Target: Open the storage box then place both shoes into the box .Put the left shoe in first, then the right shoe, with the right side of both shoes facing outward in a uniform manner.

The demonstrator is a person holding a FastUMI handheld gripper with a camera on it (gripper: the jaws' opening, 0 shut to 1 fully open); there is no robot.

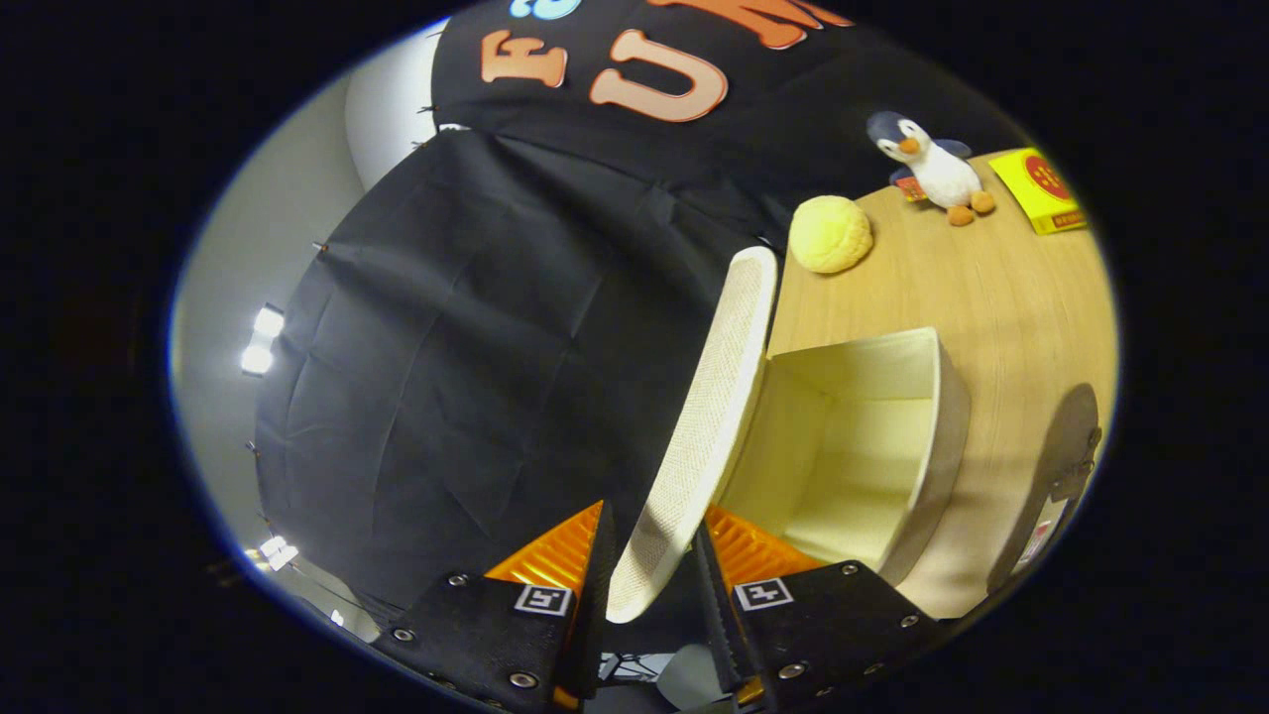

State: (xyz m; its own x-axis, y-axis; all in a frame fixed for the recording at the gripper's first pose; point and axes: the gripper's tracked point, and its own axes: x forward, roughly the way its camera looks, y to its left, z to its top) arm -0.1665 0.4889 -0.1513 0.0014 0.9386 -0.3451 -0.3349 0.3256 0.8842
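The view is strongly tilted. A cream fabric storage box (897, 466) stands on the wooden table (991, 288), its inside bare. Its woven lid (709, 426) is swung up, standing away from the box's mouth. My gripper (649, 570) is shut on the lid's free edge, one finger on each face of it. A dark shoe (1061, 486) lies on the table beyond the box, partly cut off, with a label showing inside it.
A yellow round plush (831, 234), a penguin toy (932, 167) and a yellow flat box (1039, 188) sit at the far end of the table. Black cloth walls the booth behind the lid; bright lamps (260, 339) shine off to the side.
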